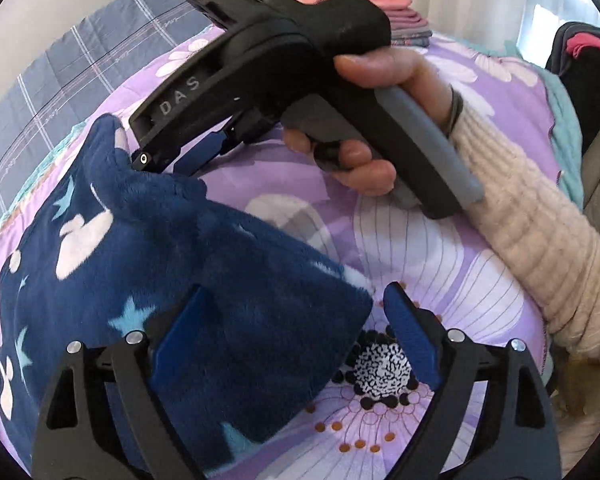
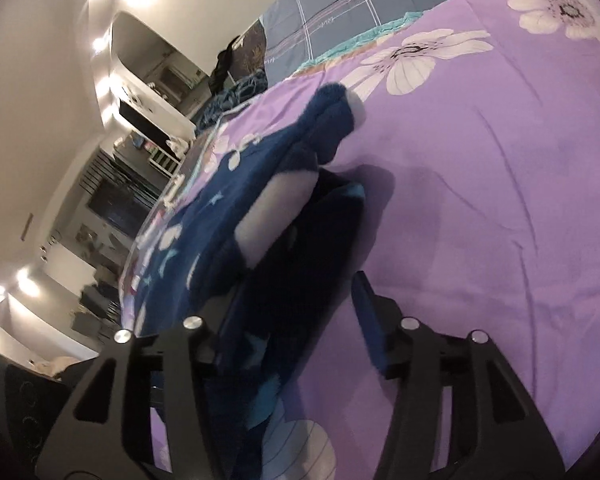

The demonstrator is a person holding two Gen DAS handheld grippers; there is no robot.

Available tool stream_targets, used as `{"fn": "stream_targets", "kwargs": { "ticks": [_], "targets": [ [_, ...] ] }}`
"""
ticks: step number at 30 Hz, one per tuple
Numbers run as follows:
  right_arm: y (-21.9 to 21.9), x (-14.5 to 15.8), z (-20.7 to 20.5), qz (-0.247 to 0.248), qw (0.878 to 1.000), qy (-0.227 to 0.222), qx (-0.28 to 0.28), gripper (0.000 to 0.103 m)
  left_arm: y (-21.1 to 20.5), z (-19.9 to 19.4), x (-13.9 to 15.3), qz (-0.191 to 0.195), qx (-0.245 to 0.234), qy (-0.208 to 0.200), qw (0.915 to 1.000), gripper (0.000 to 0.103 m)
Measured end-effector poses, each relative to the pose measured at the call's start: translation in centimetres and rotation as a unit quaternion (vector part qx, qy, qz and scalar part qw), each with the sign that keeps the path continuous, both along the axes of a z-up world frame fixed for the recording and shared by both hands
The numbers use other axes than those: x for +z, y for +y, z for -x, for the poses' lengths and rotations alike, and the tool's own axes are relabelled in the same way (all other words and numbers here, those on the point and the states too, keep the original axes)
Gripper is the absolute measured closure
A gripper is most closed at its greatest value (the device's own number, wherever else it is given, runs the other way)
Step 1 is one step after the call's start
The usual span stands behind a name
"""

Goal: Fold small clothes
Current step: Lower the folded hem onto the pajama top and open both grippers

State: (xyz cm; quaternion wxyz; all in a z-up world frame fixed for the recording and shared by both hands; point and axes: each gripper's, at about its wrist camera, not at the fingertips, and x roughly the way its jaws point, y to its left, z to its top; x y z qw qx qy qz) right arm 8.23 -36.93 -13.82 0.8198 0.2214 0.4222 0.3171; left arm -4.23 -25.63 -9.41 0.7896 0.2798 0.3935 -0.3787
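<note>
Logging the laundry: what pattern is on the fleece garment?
Dark navy fleece garment with white shapes and light blue stars, clearest in the left wrist view.

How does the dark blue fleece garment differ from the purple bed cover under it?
The fleece garment is dark blue and fluffy; the bed cover is purple and smooth. The garment carries small stars and white shapes; the cover carries large flowers. The garment lies bunched and folded; the cover lies spread out. Both are printed cloth.

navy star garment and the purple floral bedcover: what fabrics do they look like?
Navy garment: looks like plush fleece, matte; fuzzy pile shows along its edges and blurs the printed stars. Purple bedcover: looks like a thin smooth woven sheet, cotton or polyester, slight sheen; the flower print is crisp and the creases fine and sharp.
</note>
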Motion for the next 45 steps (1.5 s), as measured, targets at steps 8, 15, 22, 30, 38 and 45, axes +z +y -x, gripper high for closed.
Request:
{"fn": "stream_targets", "kwargs": {
  "ticks": [8, 15, 22, 30, 38, 45],
  "targets": [
    [-0.3, -1.6, -2.0, -0.031, 0.996, 0.036, -0.076, 0.089, 0.3, -0.5, -0.5, -0.004, -0.001, -0.030, 0.9995, 0.044],
    [-0.4, 1.2, -0.2, -0.079, 0.989, -0.053, -0.113, 0.095, 1.3, -0.8, 0.9, 0.022, -0.014, -0.030, 0.9992, 0.081],
    [-1.3, -2.2, -2.6, -0.064, 0.988, 0.022, -0.139, 0.095, 0.2, 0.1, -0.7, 0.009, -0.030, -0.042, 0.9986, 0.080],
    [-2.9, -1.8, -0.9, -0.061, 0.982, -0.010, -0.180, 0.091, 0.1, 1.3, -1.0, 0.018, -0.036, -0.042, 0.9983, 0.072],
    [-4.1, 0.9, 1.5, -0.165, 0.979, -0.095, -0.070, 0.082, 0.7, 2.1, -1.3, 0.045, -0.037, -0.035, 0.9977, 0.057],
    [0.3, -1.2, -0.3, 0.023, 0.996, -0.055, -0.072, 0.084, 1.2, 2.3, -1.4, 0.059, -0.034, -0.031, 0.9972, 0.055]
  ]
}}
